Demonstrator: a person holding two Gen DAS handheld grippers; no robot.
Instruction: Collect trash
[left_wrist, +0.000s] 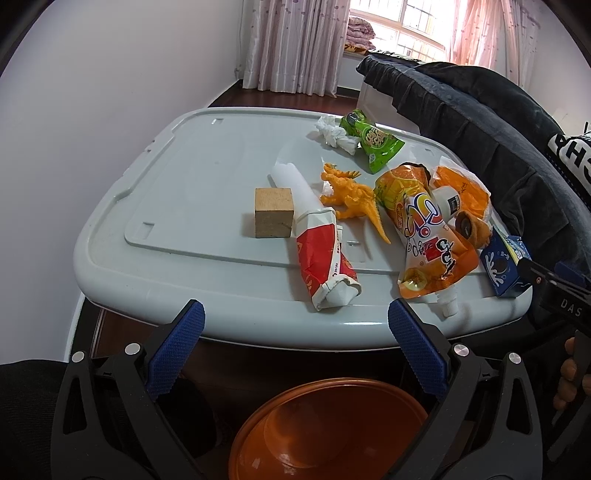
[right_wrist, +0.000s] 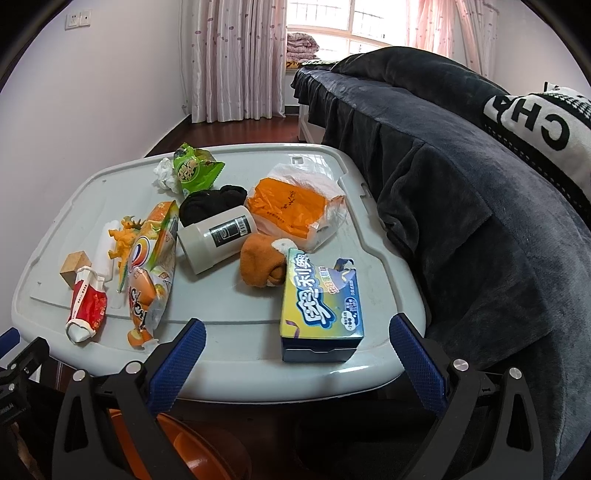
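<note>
Trash lies scattered across the grey bin lid (left_wrist: 177, 177) in front of us. From the left we see a wooden block (left_wrist: 273, 212), then a crumpled red-and-white paper wrapper (left_wrist: 325, 258) just beside it, an orange toy dinosaur (left_wrist: 351, 194), an orange drink pouch (left_wrist: 424, 236) and, at the right edge, a blue cookie box (right_wrist: 321, 306). Further back sit a white tissue wad (left_wrist: 336, 136) touching a green snack bag (left_wrist: 373, 142); a white cylinder (right_wrist: 216, 238) lies by what may be a brown sock (right_wrist: 260, 264). Our left gripper (left_wrist: 295, 328) hangs wide apart and empty above an orange basin (left_wrist: 332, 428). Our right gripper (right_wrist: 297, 343) is likewise spread wide, holding nothing, near the lid's front edge
</note>
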